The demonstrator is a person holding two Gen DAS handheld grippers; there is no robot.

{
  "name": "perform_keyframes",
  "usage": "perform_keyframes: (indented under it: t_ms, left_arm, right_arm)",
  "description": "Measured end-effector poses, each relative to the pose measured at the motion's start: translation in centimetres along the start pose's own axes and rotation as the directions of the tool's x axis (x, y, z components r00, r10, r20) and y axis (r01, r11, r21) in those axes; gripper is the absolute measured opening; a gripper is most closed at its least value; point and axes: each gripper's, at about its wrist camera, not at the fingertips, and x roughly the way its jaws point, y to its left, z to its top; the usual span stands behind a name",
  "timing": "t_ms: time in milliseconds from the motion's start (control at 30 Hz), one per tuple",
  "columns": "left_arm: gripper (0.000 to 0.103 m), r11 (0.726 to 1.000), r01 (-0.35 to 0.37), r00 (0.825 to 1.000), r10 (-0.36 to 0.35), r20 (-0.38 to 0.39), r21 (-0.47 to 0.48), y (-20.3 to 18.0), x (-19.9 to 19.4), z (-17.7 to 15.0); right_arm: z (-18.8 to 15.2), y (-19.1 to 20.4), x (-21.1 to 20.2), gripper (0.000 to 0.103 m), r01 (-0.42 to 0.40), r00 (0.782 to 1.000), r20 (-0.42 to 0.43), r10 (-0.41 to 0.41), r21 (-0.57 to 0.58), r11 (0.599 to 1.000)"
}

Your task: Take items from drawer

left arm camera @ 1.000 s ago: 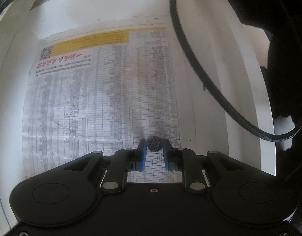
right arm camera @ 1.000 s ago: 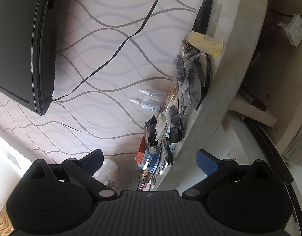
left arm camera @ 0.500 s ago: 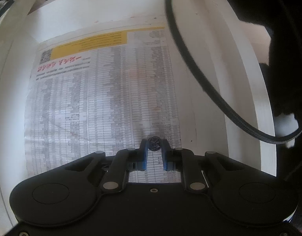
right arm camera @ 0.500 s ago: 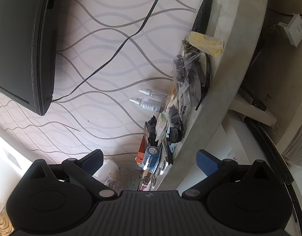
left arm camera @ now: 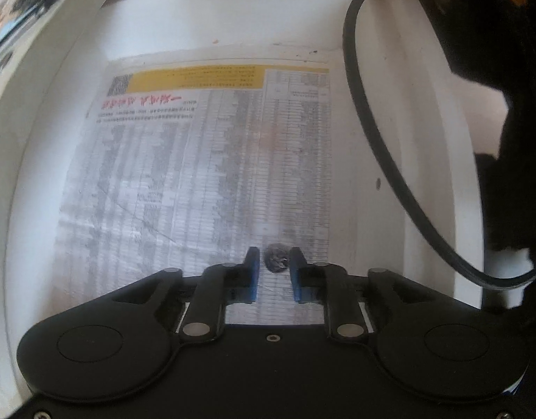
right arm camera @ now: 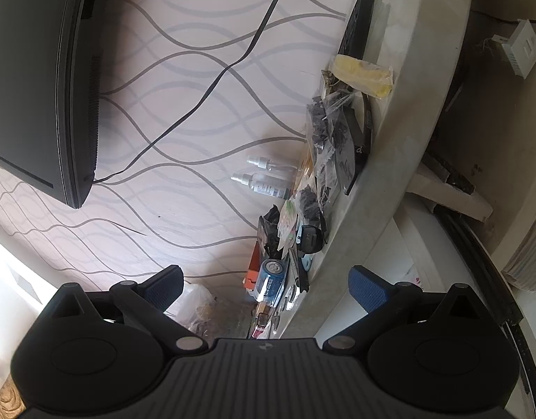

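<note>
**Operator:** Widened since half a second ago: left gripper (left arm camera: 274, 272) pads, then almost pressed together around the small dark round item (left arm camera: 276, 258), now parting. Gripped or not?

**Checker:** Not gripped. Opening at this moment, with the item between the pads. Sits close against the right pad, with a clear gap on the left side. Lies on the newspaper (left arm camera: 198, 174) lining the drawer (left arm camera: 425, 122), near the sheet's front edge. Not yet taken out.

**Operator:** Reason for the steep downward aim?

**Checker:** Needed to straddle a low item from above. Probably a release to re-seat after a poor pinch, judging by the off-centre position.

**Operator:** Hazards?

**Checker:** Black cable (left arm camera: 371, 139) looping over the drawer's right wall. Well apart from the item, yet liable to snag on the lift. Thin paper also liable to bunch under the pads.

**Operator:** Right gripper (right arm camera: 264, 279)?

**Checker:** Spread wide, holding nothing. Points level toward the cluttered counter (right arm camera: 400, 122), away from the drawer. Probably parked there to leave the left hand room.

**Operator:** Next move?

**Checker:** Centre over the item, close until both pads bear, then lift straight up.
</note>
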Motion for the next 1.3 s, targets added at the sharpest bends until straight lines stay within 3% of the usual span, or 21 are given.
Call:
perform_keyframes:
  t_ms: [500, 667, 967, 1300]
  left_arm:
    - [0.025, 0.999, 0.023, 0.998, -0.021, -0.057, 0.048, 0.3, 1.2, 0.7]
    - [0.017, 0.997, 0.036, 0.997, -0.030, -0.076, 0.074, 0.0, 1.3, 0.9]
    - [0.022, 0.996, 0.073, 0.994, -0.069, -0.082, 0.044, 0.7, 1.4, 0.8]
    - [0.018, 0.997, 0.054, 0.996, -0.050, -0.079, 0.050, 0.5, 1.6, 0.5]
  right_arm:
    - [0.1, -0.1, 0.1, 0.103, -0.006, 1.000, -0.003, 0.006, 0.011, 1.000]
    - [0.1, -0.1, 0.1, 0.103, -0.009, 1.000, 0.000, 0.009, 0.011, 1.000]
    - [0.1, -0.1, 0.0, 0.103, -0.014, 1.000, -0.003, 0.014, 0.016, 1.000]
    - [0.1, -0.1, 0.0, 0.103, -0.014, 1.000, -0.002, 0.014, 0.012, 1.000]
